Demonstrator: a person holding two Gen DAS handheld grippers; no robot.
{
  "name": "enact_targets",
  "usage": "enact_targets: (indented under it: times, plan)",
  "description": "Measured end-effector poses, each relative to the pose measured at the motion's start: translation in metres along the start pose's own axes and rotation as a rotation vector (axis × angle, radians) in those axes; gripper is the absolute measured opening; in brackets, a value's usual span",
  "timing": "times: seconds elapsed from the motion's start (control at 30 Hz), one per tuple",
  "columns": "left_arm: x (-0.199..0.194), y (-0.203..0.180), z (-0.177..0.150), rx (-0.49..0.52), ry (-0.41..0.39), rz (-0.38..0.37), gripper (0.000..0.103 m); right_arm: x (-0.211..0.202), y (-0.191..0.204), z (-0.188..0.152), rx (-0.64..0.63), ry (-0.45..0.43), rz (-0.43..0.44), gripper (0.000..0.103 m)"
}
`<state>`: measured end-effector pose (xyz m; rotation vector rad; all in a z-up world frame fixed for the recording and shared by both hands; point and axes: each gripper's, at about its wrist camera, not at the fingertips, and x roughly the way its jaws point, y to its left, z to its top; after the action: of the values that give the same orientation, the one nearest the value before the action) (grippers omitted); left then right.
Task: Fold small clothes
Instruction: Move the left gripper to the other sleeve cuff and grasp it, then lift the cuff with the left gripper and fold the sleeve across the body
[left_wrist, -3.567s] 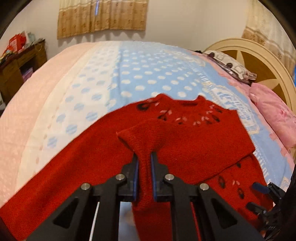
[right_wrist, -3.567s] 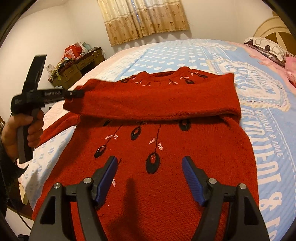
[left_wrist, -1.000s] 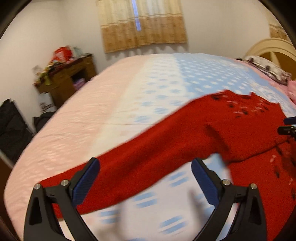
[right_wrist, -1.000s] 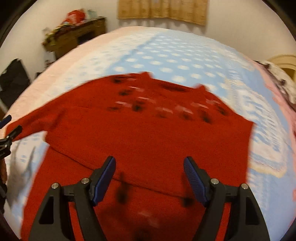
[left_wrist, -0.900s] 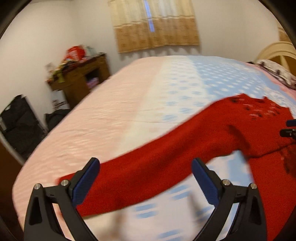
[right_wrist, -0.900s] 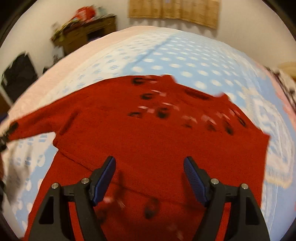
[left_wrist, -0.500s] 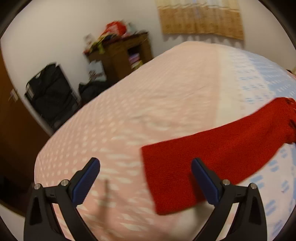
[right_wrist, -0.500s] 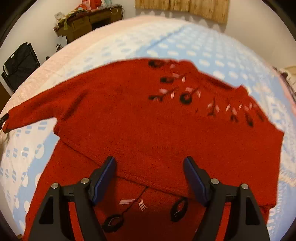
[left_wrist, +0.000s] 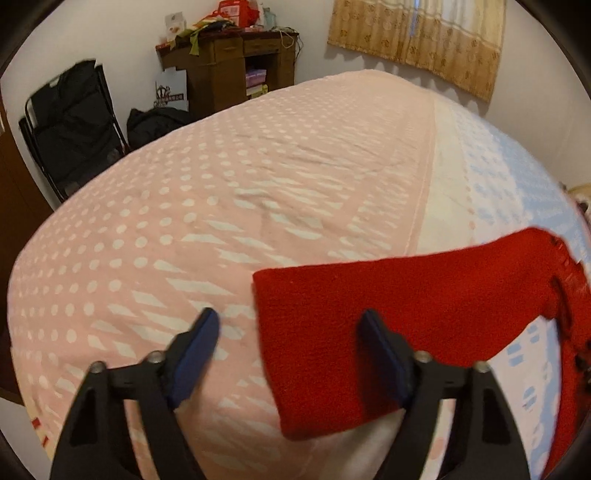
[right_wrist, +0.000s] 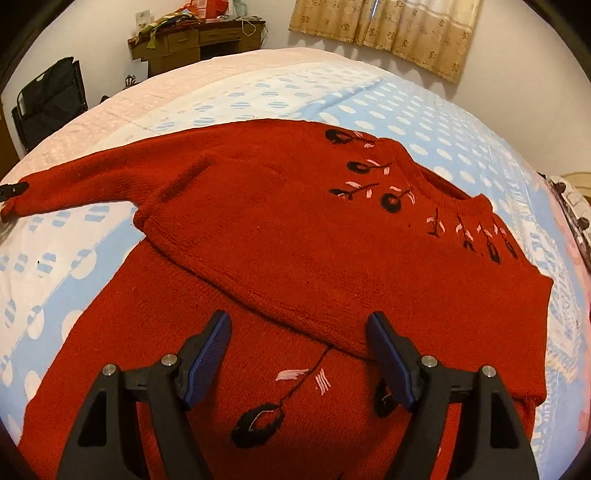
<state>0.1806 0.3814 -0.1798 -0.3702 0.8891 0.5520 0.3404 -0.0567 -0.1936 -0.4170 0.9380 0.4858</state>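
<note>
Left gripper (left_wrist: 288, 339) jaws closing around sleeve (left_wrist: 369, 332) cuff, not yet pinching: take cuff edge fully, then lift. Right gripper (right_wrist: 297, 343) wide, empty above sweater (right_wrist: 295, 240).

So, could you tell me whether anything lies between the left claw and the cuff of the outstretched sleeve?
Nothing visible does. The left claw is closing around the sleeve cuff, which lies flat on the bedspread between its jaws.

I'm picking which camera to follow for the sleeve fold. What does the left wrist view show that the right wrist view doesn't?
Left wrist only: the sleeve cuff up close between the closing left gripper, pads not yet pressing it.

Right wrist only: the sweater body, neckline embroidery and the open right gripper.

Both: the spread sleeve, the bedspread, the wooden desk, the curtain.
</note>
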Motion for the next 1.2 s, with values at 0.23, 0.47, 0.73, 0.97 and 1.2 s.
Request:
enact_targets:
  times: [0.23, 0.47, 0.73, 0.97, 1.2]
  plan:
    - [-0.004, -0.001, -0.007, 0.030, 0.018, 0.003, 0.053, -0.002, 0.007, -0.006, -0.019, -0.010, -0.031, 0.077]
    - [-0.006, -0.010, -0.007, 0.060, 0.056, -0.025, 0.015, -0.004, 0.009, -0.008, -0.027, -0.024, -0.053, 0.077]
    - [-0.031, -0.011, 0.004, 0.006, -0.021, -0.135, 0.011, -0.006, 0.008, -0.008, -0.018, -0.027, -0.042, 0.077]
    - [-0.078, -0.028, 0.032, -0.024, -0.139, -0.286, 0.011, -0.032, 0.001, -0.008, -0.017, -0.070, 0.006, 0.078]
    - [-0.125, -0.059, 0.068, -0.030, -0.244, -0.394, 0.011, -0.057, -0.014, -0.011, 0.007, -0.097, 0.034, 0.078]
